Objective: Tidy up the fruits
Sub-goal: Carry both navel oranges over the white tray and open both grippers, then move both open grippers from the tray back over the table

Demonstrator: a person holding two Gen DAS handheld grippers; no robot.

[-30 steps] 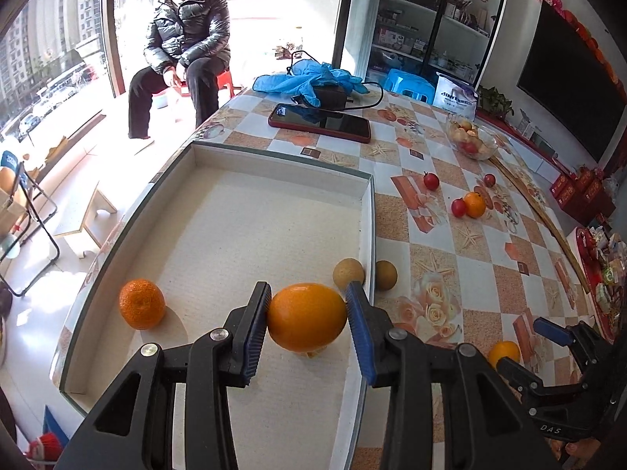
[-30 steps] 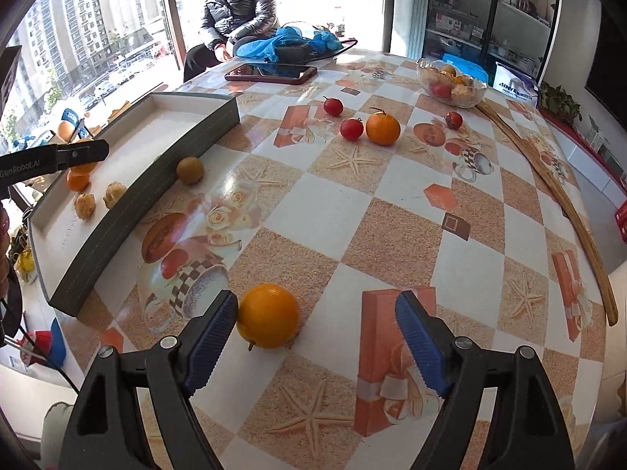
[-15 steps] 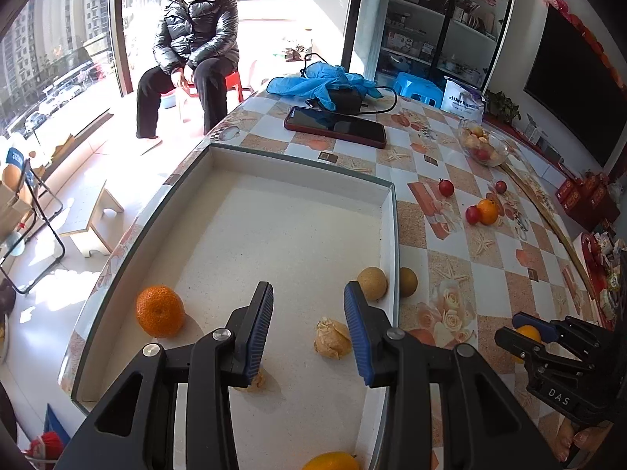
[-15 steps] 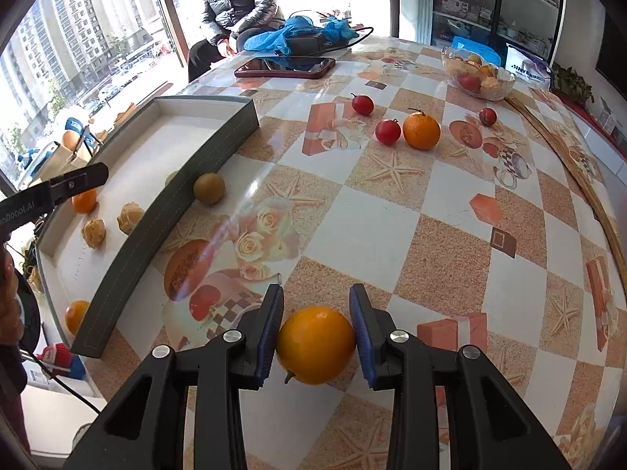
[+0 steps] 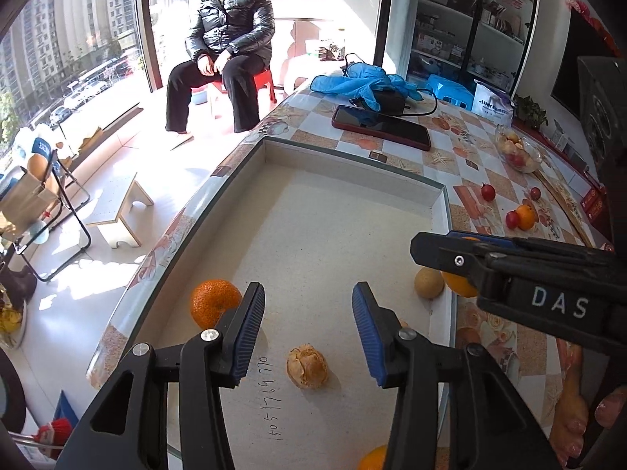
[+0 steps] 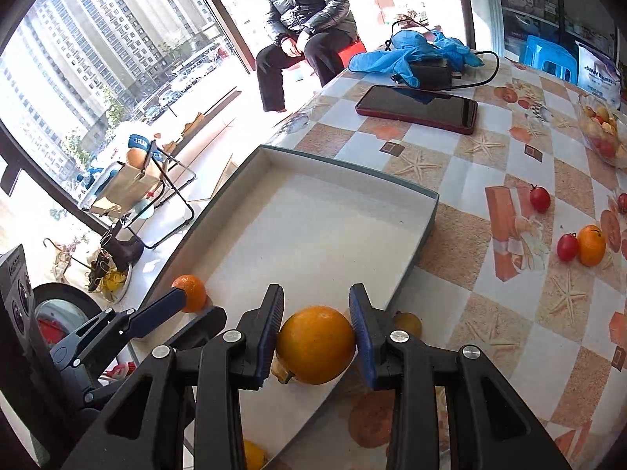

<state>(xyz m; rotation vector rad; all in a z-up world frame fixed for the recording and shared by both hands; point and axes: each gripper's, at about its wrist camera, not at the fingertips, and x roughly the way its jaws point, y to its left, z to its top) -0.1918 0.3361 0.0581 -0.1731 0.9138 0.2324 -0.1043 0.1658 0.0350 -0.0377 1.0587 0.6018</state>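
- The right gripper (image 6: 315, 331) is clamped on a smooth orange (image 6: 315, 344), both blue pads pressed against its sides, above the near right edge of the tray (image 6: 425, 231).
- The left gripper (image 5: 307, 333) has just been widening its jaws and they stand apart, with nothing pressed between them, over the near part of the tray floor.
- A wrinkled brown walnut (image 5: 307, 365) lies on the tray floor below the gap between the left gripper's pads, touching neither.
- A bumpy tangerine (image 5: 213, 302) sits in the tray near its left wall, just beside the left pad.
- A tan round fruit (image 5: 428, 282) rests against the inside of the tray's right wall.
- Beyond the tray on the patterned tablecloth: a small orange (image 6: 591, 244) with a red cherry tomato (image 6: 567, 246) beside it, another tomato (image 6: 540, 198) farther back.
- Past the tray's far wall lies a dark phone (image 6: 417, 109), and a glass bowl (image 5: 517, 152) of fruit stands well to the right of it.
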